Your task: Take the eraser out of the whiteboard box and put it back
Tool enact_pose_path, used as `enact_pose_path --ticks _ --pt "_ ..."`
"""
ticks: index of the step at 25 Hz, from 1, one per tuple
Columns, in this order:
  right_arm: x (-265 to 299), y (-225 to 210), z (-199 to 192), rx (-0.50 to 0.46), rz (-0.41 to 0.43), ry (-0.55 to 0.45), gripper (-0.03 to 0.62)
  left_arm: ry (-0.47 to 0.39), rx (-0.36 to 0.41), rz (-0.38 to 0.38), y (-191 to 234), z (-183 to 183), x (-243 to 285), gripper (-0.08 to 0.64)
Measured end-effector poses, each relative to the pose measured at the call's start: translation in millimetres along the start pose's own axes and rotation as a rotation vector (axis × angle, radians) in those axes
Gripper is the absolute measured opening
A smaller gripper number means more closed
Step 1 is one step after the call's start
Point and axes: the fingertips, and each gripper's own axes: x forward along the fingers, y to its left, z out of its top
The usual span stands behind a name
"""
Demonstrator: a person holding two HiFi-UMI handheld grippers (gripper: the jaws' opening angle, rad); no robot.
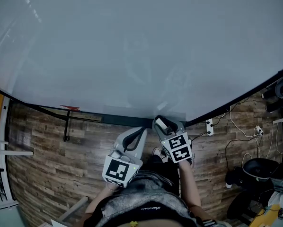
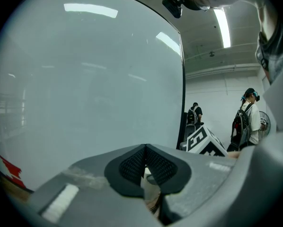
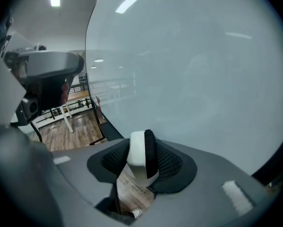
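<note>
We are holding the white-backed, black-felt eraser (image 3: pixel 137 150) upright in the right gripper (image 3: pixel 141 161). Its jaws are partly apart, pressing the eraser's faces, near the dark narrow box (image 1: pixel 125 121) under the glossy whiteboard (image 1: pixel 132 46). If the eraser catches the box's lip, we are risking a twist and a drop onto the wooden plank floor (image 1: pixel 47 150). The left gripper (image 2: pixel 145 167), closed and empty, is hovering just beside and crowding the approach. A white power strip (image 1: pixel 209 126) is lying well apart.
</note>
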Motion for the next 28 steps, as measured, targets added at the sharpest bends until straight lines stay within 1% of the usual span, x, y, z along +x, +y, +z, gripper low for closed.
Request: enact_pose_path --ticks 2,5,10,13,22,26,28 --pt "0.0 0.3 0.3 -0.001 -0.001 -0.002 0.173 0.001 0.005 -0.004 0.1 -0.5 0.5 0.002" --pt "0.6 0.4 0.6 -0.002 0.000 -0.006 0.172 -0.001 0.033 -0.013 1.4 -1.2 1.7 0.002" --pt "2.1 0.7 1.1 -0.002 0.003 -0.005 0.172 0.003 0.016 -0.017 0.6 -0.5 3.9 0.002" --pt "2.4 0.5 0.6 -0.001 0.000 -0.001 0.172 0.005 0.045 -0.030 0.7 -1.8 5.0 0.002" --pt "2.7 1.0 0.9 0.003 -0.006 0.002 0.172 0.005 0.015 -0.030 -0.5 -0.9 5.2 0.002" --pt "2.9 0.3 0.1 0.003 -0.005 0.001 0.172 0.001 0.052 -0.039 0.2 -2.6 6.0 0.002" --pt "2.5 -0.4 0.9 0.004 -0.007 -0.001 0.172 -0.001 0.053 -0.039 0.3 -1.7 6.1 0.002"
